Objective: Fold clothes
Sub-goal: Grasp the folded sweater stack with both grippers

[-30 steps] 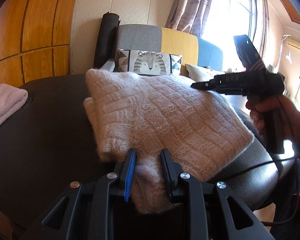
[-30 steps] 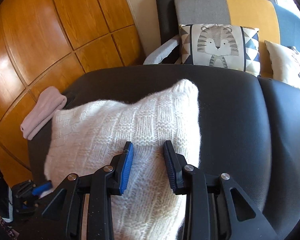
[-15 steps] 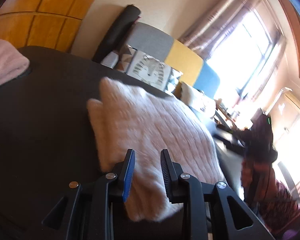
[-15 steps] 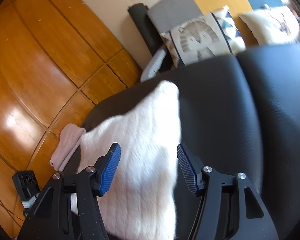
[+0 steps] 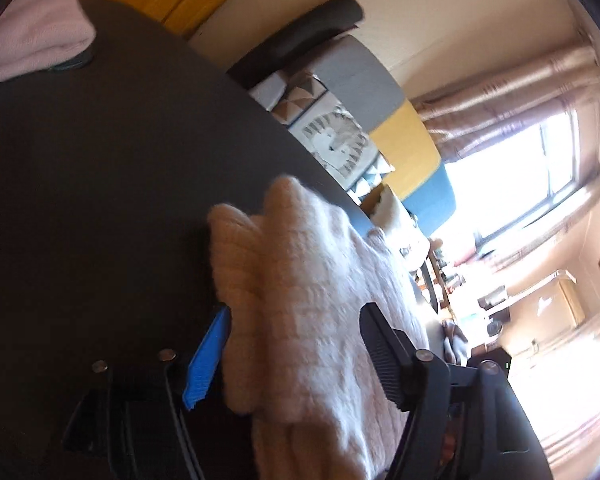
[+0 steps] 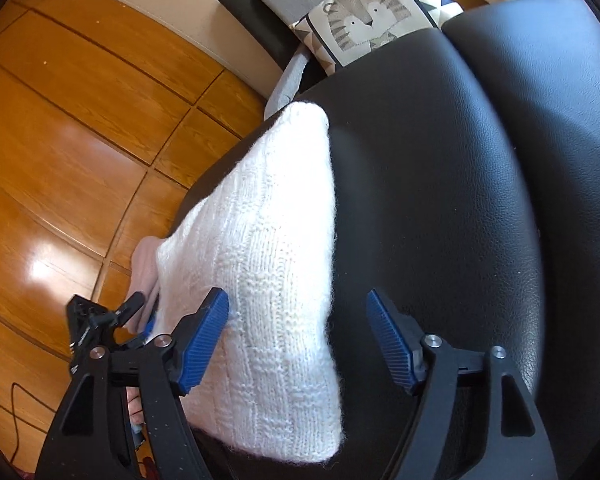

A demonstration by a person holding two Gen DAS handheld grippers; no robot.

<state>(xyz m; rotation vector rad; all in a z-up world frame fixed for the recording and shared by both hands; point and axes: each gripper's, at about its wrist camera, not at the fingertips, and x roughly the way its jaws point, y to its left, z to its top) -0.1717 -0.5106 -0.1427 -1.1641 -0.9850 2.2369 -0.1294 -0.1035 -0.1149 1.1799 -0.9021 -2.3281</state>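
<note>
A folded cream knit sweater (image 5: 300,300) lies on the black leather seat (image 5: 100,180). My left gripper (image 5: 296,310) is open wide, and the sweater's near end sits loose between its blue pad (image 5: 208,356) and black finger. In the right wrist view the same sweater (image 6: 268,232) looks white. My right gripper (image 6: 296,296) is open over the sweater's right edge, its left pad (image 6: 204,344) above the knit and its right pad over the bare seat (image 6: 439,180). The left gripper (image 6: 100,320) shows at the sweater's far side.
A folded pink cloth (image 5: 32,40) rests at the seat's far end, also seen as the pink cloth (image 6: 144,264) behind the sweater. A tiger cushion (image 6: 363,20) and a grey-yellow chair (image 5: 379,92) stand beyond. The wood panel wall (image 6: 60,120) is on the left and a bright window (image 5: 519,180) on the right.
Both grippers have opened wide. The left one has let go of the sweater's near end. Both wrist views have rolled and tilted, and the sweater stays folded on the seat.
</note>
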